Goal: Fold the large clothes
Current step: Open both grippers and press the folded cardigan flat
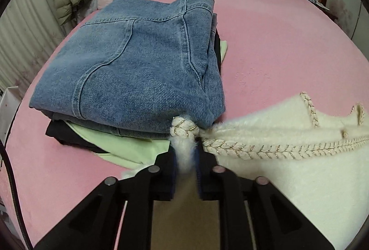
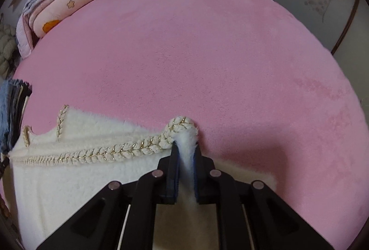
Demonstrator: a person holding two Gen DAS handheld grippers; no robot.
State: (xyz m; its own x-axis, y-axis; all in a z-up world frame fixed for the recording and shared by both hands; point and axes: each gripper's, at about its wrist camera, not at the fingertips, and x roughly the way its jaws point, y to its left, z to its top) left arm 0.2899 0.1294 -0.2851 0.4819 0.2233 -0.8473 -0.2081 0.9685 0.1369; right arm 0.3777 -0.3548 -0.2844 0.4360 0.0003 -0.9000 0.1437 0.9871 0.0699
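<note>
both claws, left claw [image 1: 186, 153] and right claw [image 2: 186, 155], are clamped on the white sweater [image 1: 288, 171]'s braided hem; keep it taut, lay it toward twelve o'clock on the bed [image 2: 207, 53].

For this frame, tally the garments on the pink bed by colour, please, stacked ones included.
Blue (folded jeans, top of the stack): 1
Black (folded garment under the jeans): 1
Pale green (garment at the stack's bottom): 1
White (fuzzy sweater with braided gold trim, pinched by the left gripper and right gripper): 1
Total: 4
</note>
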